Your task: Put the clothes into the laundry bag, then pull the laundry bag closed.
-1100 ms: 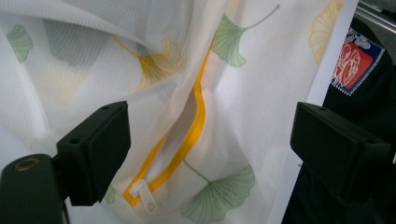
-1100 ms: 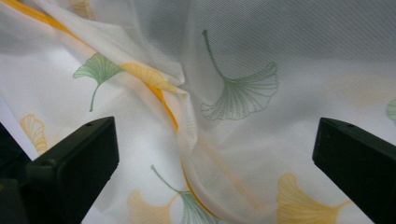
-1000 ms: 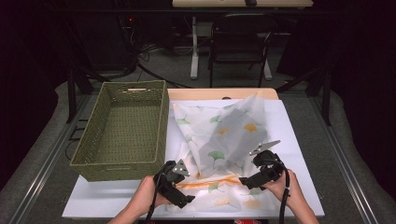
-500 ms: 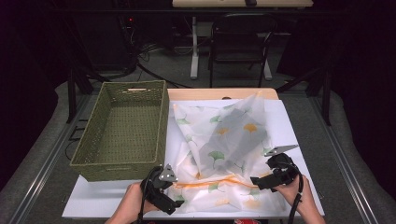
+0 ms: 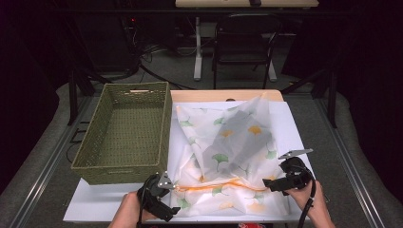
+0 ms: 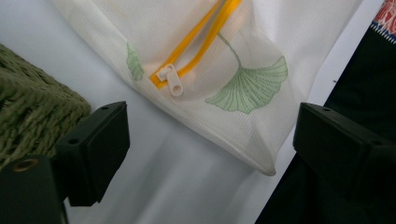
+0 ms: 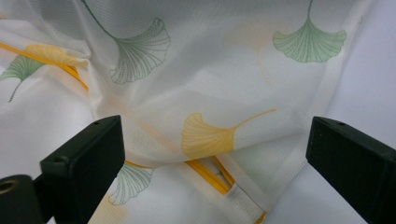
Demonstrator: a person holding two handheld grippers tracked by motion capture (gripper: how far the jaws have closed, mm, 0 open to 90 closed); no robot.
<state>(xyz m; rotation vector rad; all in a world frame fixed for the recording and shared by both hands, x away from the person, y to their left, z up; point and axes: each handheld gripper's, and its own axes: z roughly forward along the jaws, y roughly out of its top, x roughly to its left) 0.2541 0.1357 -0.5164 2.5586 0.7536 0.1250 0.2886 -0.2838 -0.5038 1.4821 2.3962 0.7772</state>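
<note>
The sheer white mesh bag (image 5: 233, 156), printed with green and yellow leaves, lies rumpled at 3 o'clock of the basket (image 5: 126, 133). Its orange zipper (image 5: 214, 186) runs along the near edge. The left gripper (image 5: 167, 197) and right gripper (image 5: 273, 183) both gape wide, their jaws having just narrowed slightly, gripping nothing.

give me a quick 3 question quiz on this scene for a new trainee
1. True or false: the left gripper is clamped on the zipper pull.
2. Which side of the mesh laundry bag does the green wicker basket stand on: A person's left, B person's right, C far edge?
3. What colour is the bag's zipper?

Key
1. False: its jaws stand open, short of the pull.
2. A
3. Orange
</note>
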